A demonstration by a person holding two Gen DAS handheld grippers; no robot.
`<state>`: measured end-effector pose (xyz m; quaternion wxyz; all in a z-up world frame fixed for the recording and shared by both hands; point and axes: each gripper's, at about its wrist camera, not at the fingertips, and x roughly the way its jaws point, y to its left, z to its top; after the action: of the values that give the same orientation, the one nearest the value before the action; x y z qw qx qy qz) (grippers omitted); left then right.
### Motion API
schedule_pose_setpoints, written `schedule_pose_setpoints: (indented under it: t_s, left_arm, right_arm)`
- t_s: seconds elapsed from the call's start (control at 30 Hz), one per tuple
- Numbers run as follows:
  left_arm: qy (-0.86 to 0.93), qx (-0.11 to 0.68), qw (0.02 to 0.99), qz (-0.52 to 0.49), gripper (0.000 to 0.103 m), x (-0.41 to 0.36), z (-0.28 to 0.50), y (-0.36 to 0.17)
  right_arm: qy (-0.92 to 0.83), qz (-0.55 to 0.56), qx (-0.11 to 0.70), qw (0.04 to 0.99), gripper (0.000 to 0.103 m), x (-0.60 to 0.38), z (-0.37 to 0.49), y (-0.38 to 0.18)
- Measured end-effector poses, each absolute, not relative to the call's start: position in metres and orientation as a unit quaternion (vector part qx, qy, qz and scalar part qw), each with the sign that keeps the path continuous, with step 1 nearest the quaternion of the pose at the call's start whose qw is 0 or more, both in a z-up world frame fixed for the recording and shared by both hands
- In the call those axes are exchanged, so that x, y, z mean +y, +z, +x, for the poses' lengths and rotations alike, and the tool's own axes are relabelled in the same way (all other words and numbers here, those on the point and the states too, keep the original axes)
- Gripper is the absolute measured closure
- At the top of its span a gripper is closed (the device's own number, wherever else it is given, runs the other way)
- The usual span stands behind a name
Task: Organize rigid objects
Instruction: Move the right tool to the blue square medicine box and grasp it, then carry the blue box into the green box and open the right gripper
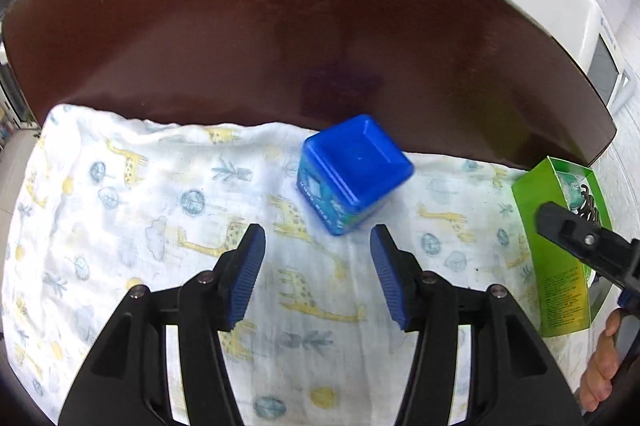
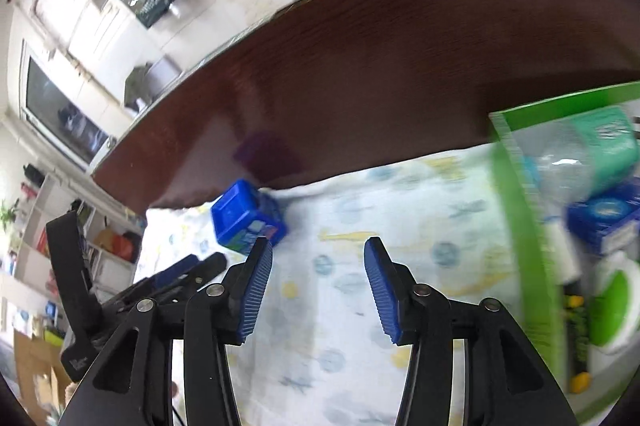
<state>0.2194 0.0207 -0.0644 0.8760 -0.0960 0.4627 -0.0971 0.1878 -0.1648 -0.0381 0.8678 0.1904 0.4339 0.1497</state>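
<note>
A small blue square box (image 1: 352, 172) stands on a giraffe-print cloth (image 1: 160, 210), just ahead of my left gripper (image 1: 318, 244), which is open with nothing between its blue pads. The same blue box (image 2: 246, 218) shows in the right wrist view, to the upper left of my right gripper (image 2: 318, 258), also open and holding nothing. A green box (image 2: 532, 226) at the right holds a teal-labelled bottle (image 2: 600, 146), a blue carton (image 2: 604, 222) and other items. In the left wrist view the green box (image 1: 556, 266) lies at the right, with the right gripper's finger (image 1: 576, 230) over it.
The cloth lies on a dark brown wooden table (image 1: 280, 26). A white appliance (image 1: 560, 6) stands beyond the table's right edge. A person's hand (image 1: 600, 366) shows at the lower right. Shelves and a window (image 2: 60, 114) fill the room at the left of the right wrist view.
</note>
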Motion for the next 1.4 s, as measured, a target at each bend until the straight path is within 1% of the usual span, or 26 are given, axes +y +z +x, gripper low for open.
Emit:
schedule_pose_setpoints:
  t_s: [0.13,0.43,0.5,0.63,0.87,1.1,1.4]
  left_arm:
    - [-0.126,0.467,0.871,-0.090,0.050,0.018,0.232,-0.074]
    - [-0.187,0.458,0.866,-0.071,0.048,0.006,0.259,-0.082]
    - [-0.191,0.455,0.868,-0.058,0.043,0.001,0.264,-0.085]
    - [-0.198,0.454,0.866,-0.067,0.040,0.002,0.273,-0.089]
    - [-0.213,0.451,0.864,-0.070,0.040,0.003,0.270,-0.085]
    - [-0.229,0.434,0.870,-0.052,0.040,-0.016,0.255,-0.059]
    - [-0.266,0.403,0.876,-0.017,0.040,-0.064,0.219,-0.020]
  right_arm:
    - [0.155,0.189,0.453,0.857,0.053,-0.132,0.218,-0.048]
    - [0.168,0.210,0.471,0.840,0.052,-0.100,0.266,-0.069]
    - [0.174,0.206,0.475,0.838,0.052,-0.093,0.273,-0.074]
    - [0.210,0.214,0.479,0.825,0.052,-0.085,0.283,-0.082]
    - [0.206,0.187,0.475,0.835,0.052,-0.083,0.273,-0.073]
    - [0.195,0.196,0.451,0.848,0.052,-0.106,0.250,-0.050]
    - [0.183,0.212,0.406,0.870,0.052,-0.151,0.207,-0.014]
